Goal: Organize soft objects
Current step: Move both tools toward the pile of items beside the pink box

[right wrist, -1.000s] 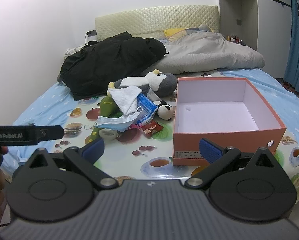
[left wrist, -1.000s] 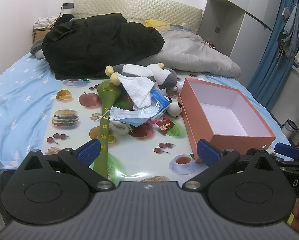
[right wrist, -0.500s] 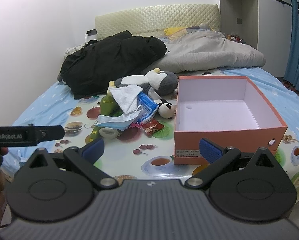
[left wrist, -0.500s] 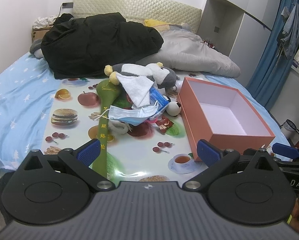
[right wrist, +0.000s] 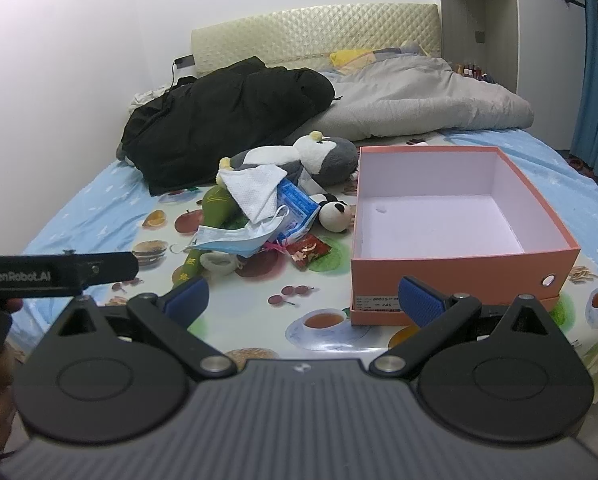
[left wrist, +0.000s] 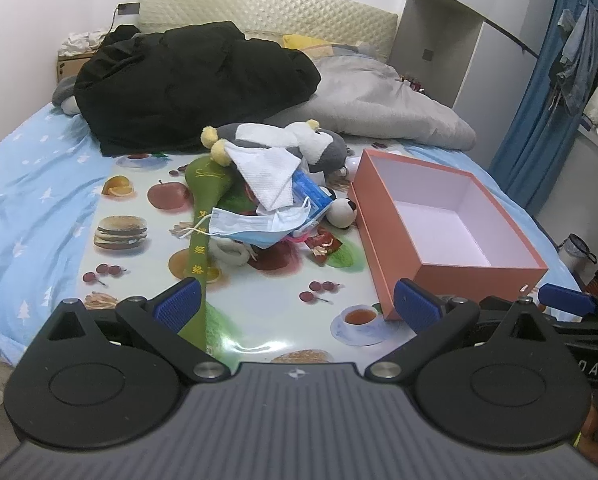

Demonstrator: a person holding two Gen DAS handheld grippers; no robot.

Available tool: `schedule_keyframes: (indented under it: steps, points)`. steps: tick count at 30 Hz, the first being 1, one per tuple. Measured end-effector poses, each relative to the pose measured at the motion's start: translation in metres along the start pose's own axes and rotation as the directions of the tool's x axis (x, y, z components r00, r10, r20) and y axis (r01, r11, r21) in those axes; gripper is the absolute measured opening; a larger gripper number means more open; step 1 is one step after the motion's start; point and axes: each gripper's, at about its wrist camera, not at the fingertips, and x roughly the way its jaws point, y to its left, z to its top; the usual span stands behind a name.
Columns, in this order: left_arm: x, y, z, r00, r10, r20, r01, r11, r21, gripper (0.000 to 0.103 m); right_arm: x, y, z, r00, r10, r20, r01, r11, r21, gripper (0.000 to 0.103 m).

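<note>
A heap of soft things lies on a food-print mat (left wrist: 259, 312) on the bed: a grey and white plush penguin (left wrist: 299, 144) (right wrist: 323, 154), a white cloth (left wrist: 269, 172) (right wrist: 255, 190), a blue face mask (left wrist: 255, 226) (right wrist: 235, 238), a small panda plush (left wrist: 342, 213) (right wrist: 333, 216) and a long green plush (left wrist: 201, 220). An empty orange box (left wrist: 439, 216) (right wrist: 451, 216) stands to the right of the heap. My left gripper (left wrist: 297, 306) and right gripper (right wrist: 303, 294) hover open over the mat's near edge, holding nothing.
A black coat (left wrist: 191, 80) and a grey quilt (left wrist: 387, 104) fill the far half of the bed before the padded headboard (left wrist: 267, 12). Blue curtains and hanging clothes (left wrist: 571, 80) stand at the right. A small bin (left wrist: 577, 248) sits on the floor.
Both grippers have pulled back a little and tilted slightly; the heap and box sit a touch higher in the views. Nothing on the bed has moved.
</note>
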Motion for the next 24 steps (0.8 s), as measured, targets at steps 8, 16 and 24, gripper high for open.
schedule_keyframes:
  steps: [8, 16, 24]
  points:
    - [0.002, 0.003, 0.002, 1.0, 0.01, -0.019, -0.009, 1.0, 0.006, 0.103, 0.003, -0.005, -0.001, 1.0, -0.009, -0.002, 0.009, 1.0, 0.029, 0.103]
    - [0.005, 0.006, 0.003, 1.0, 0.013, -0.024, -0.013, 1.0, 0.006, 0.103, 0.008, -0.005, -0.003, 1.0, 0.004, -0.019, -0.003, 0.999, 0.033, 0.103]
    - [0.011, 0.008, 0.002, 0.999, 0.024, -0.029, -0.024, 1.0, 0.015, 0.103, 0.012, -0.009, -0.004, 1.0, 0.005, -0.029, -0.004, 0.999, 0.052, 0.103]
